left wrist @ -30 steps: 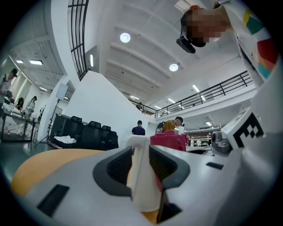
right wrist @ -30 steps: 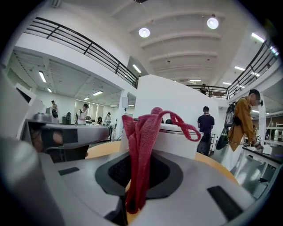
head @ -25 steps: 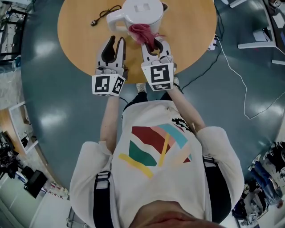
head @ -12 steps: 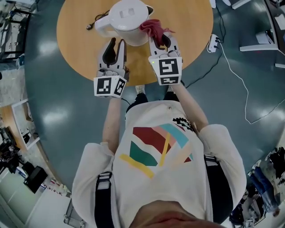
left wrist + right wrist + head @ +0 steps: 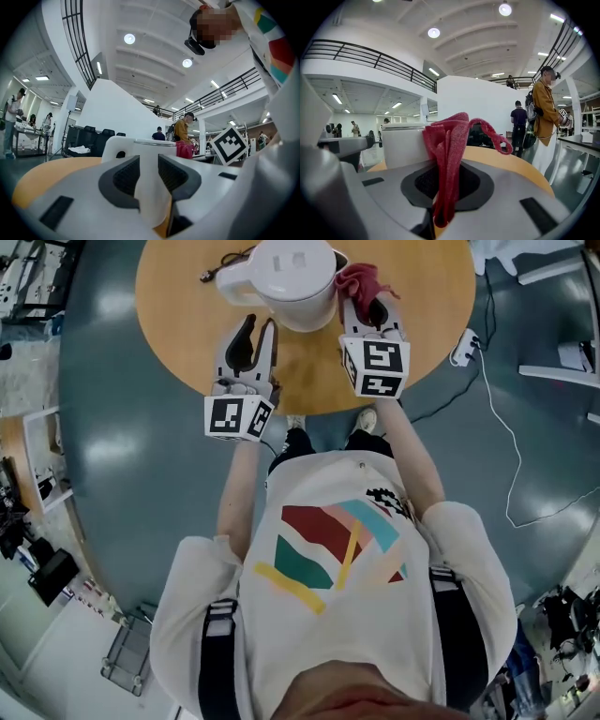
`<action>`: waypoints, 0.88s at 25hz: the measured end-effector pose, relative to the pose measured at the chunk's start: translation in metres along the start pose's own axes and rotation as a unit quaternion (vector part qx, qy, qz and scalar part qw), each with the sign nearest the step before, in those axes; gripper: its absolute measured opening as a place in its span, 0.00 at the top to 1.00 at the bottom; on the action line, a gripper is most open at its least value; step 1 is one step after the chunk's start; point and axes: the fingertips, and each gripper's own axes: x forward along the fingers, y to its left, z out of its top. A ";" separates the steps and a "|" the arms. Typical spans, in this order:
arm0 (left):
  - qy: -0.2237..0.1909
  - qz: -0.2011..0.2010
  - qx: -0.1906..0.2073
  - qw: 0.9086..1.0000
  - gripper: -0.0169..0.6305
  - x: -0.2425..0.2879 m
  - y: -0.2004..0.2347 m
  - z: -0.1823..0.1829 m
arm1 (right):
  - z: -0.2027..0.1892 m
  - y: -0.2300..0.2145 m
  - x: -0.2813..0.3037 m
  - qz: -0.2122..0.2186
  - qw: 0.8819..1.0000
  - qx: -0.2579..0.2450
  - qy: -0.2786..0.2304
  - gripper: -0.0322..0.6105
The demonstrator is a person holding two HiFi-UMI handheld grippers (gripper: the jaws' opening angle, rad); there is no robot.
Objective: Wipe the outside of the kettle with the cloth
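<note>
A white kettle [image 5: 291, 276] with its lid on stands at the far side of the round wooden table [image 5: 178, 306]. My right gripper [image 5: 368, 304] is shut on a red cloth [image 5: 359, 279], which sits against the kettle's right side. In the right gripper view the cloth [image 5: 450, 136] hangs up out of the jaws, with the kettle [image 5: 401, 143] just left of it. My left gripper [image 5: 255, 326] is open and empty, just in front of the kettle's left side. The left gripper view shows the kettle [image 5: 146, 147] through the gap and the cloth [image 5: 184, 150] to its right.
A black cord with a plug [image 5: 223, 261] lies on the table left of the kettle. The table's near edge runs just under both grippers. A white power strip [image 5: 464, 345] and its cable lie on the floor at the right. People stand in the background.
My right gripper has carried the cloth from the kettle's front round to its right side. The left gripper has kept its place before the kettle.
</note>
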 end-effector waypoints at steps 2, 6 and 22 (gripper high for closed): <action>0.003 0.006 0.001 1.000 0.74 -0.003 0.002 -0.002 | -0.001 -0.002 0.004 0.001 1.000 -0.003 0.002 0.89; 0.004 0.018 0.001 1.000 0.74 -0.009 0.011 -0.003 | 0.000 -0.004 0.008 0.000 1.000 -0.008 0.003 0.89; 0.030 -0.026 -0.015 0.999 0.74 -0.034 0.049 -0.035 | -0.063 0.072 -0.038 -0.045 0.998 0.034 0.011 0.89</action>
